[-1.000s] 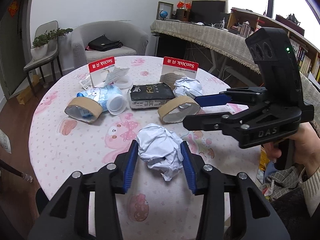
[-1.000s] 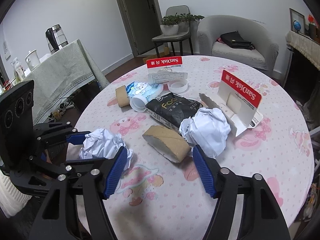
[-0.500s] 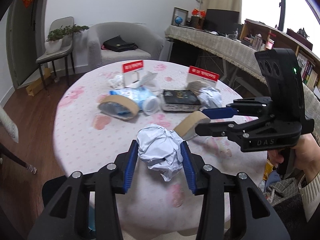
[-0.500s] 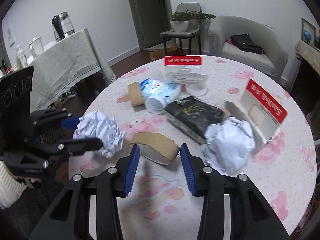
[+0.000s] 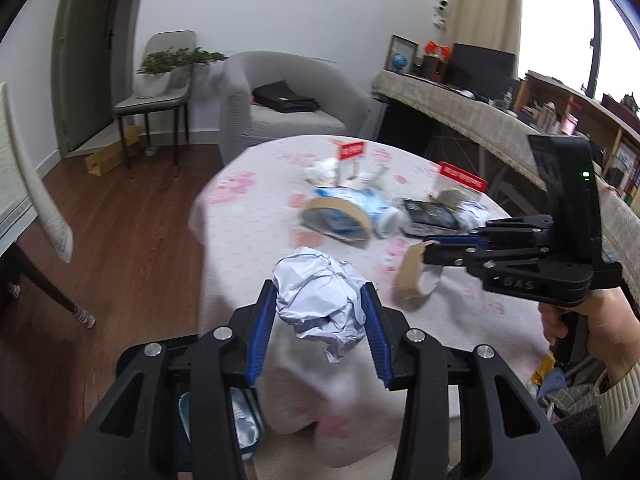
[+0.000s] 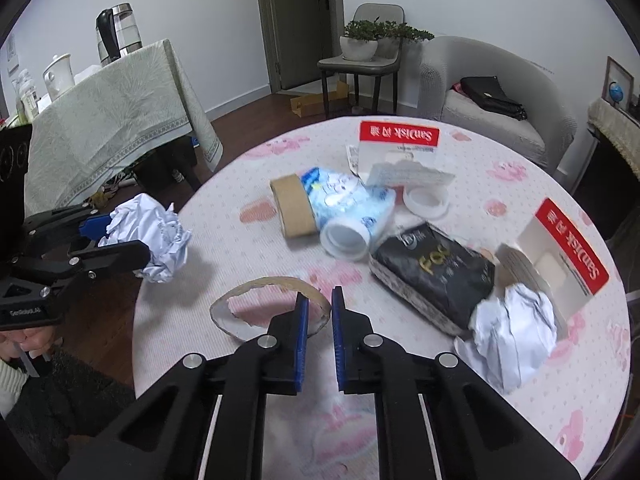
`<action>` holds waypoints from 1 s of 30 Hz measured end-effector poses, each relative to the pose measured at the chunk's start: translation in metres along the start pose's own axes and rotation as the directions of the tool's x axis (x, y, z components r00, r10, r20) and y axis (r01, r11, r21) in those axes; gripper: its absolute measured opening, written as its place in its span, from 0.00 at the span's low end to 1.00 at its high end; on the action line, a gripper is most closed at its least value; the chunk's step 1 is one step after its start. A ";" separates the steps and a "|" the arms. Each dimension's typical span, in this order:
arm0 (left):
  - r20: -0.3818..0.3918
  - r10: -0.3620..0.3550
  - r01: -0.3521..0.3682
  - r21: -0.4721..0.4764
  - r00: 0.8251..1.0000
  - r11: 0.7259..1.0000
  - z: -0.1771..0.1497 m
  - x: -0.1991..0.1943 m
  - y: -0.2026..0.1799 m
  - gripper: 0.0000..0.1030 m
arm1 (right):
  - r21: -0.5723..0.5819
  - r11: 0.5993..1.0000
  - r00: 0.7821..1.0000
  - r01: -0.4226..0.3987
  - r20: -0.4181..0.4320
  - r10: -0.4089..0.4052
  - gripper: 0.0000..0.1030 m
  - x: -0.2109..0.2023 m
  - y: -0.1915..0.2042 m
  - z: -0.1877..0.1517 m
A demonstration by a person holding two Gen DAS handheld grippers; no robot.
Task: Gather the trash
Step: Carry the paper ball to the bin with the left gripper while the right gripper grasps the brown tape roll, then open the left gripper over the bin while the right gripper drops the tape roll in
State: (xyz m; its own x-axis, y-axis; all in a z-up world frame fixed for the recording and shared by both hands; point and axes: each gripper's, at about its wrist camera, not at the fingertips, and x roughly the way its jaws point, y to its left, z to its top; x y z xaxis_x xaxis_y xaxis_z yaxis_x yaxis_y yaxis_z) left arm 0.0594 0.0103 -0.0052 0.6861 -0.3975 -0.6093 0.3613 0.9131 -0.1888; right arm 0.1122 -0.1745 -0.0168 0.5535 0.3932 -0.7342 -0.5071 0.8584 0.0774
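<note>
My left gripper [image 5: 319,285] is shut on a crumpled white paper ball [image 5: 316,308], held past the near left edge of the round table [image 5: 248,184]. The right wrist view shows that same gripper [image 6: 132,236] and ball [image 6: 156,240] at the left, off the table. My right gripper [image 6: 318,300] is shut on the wall of a flattened brown cardboard ring [image 6: 262,281], with one pad inside the ring and one outside. From the left wrist view, the right gripper [image 5: 430,250] holds the ring [image 5: 412,280] tilted just above the cloth.
On the pink cloth lie a second cardboard ring [image 6: 292,212], a blue-and-white packet [image 6: 336,196], a black packet [image 6: 432,276], another paper ball [image 6: 516,328], a white lid [image 6: 426,202] and two red-topped cards [image 6: 398,136]. A container with a pale lining [image 5: 240,420] stands below my left gripper.
The right gripper went from wide open to shut on the cardboard ring and tipped it up. The left gripper carried its paper ball back and left, off the table edge.
</note>
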 end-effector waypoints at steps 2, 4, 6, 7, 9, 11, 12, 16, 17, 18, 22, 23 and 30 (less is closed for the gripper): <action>0.001 0.019 -0.019 -0.015 1.000 1.000 -0.001 -0.005 0.011 0.44 | -0.007 1.000 1.000 -0.014 0.004 0.014 0.08 0.003 0.007 0.004; 0.005 0.041 -0.041 -0.028 0.999 0.999 -0.002 -0.009 0.023 0.44 | -0.006 1.000 1.000 -0.024 0.010 0.024 0.08 0.006 0.012 0.008; 0.006 0.064 -0.063 -0.037 0.998 0.997 -0.004 -0.011 0.031 0.44 | -0.006 0.999 0.999 -0.045 0.020 0.045 0.08 0.007 0.018 0.012; 0.002 0.080 -0.080 -0.048 0.997 0.996 -0.005 -0.012 0.039 0.44 | -0.008 0.999 0.998 -0.051 0.028 0.052 0.08 0.007 0.021 0.014; -0.006 0.101 -0.101 -0.063 0.995 0.993 -0.008 -0.014 0.050 0.44 | -0.015 0.998 0.997 -0.068 0.044 0.068 0.08 0.008 0.030 0.021; -0.024 0.128 -0.129 -0.079 0.991 0.988 -0.012 -0.015 0.063 0.44 | -0.023 0.996 0.995 -0.084 0.055 0.086 0.08 0.009 0.039 0.027; -0.036 0.138 -0.141 -0.087 0.990 0.986 -0.015 -0.015 0.070 0.44 | -0.030 0.995 0.994 -0.092 0.058 0.093 0.08 0.011 0.045 0.030; -0.075 0.164 -0.172 -0.123 0.984 0.977 -0.025 -0.016 0.095 0.44 | -0.048 0.991 0.990 -0.124 0.063 0.127 0.08 0.020 0.067 0.042; -0.084 0.170 -0.180 -0.130 0.982 0.975 -0.028 -0.015 0.100 0.44 | -0.057 0.990 0.989 -0.130 0.061 0.133 0.08 0.024 0.074 0.045; -0.102 0.174 -0.188 -0.140 0.979 0.972 -0.032 -0.015 0.107 0.44 | -0.064 0.989 0.989 -0.135 0.058 0.139 0.08 0.027 0.080 0.047; -0.166 0.196 -0.221 -0.152 0.966 0.963 -0.046 -0.010 0.129 0.44 | -0.086 0.984 0.987 -0.154 0.038 0.158 0.08 0.041 0.101 0.055; -0.181 0.201 -0.229 -0.151 0.963 0.962 -0.050 -0.007 0.134 0.44 | -0.091 0.983 0.986 -0.159 0.033 0.163 0.08 0.045 0.106 0.056; -0.279 0.211 -0.259 -0.145 0.937 0.955 -0.077 0.008 0.159 0.46 | -0.112 0.978 0.984 -0.177 -0.001 0.178 0.08 0.067 0.137 0.066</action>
State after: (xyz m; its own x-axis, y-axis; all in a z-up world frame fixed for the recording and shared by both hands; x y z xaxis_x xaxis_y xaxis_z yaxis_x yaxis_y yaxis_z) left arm 0.0738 0.1590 -0.0997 0.5426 -0.1540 -0.8257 0.0762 0.9880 -0.1342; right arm 0.1238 -0.0088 -0.0112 0.4536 0.5392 -0.7096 -0.6678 0.7329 0.1300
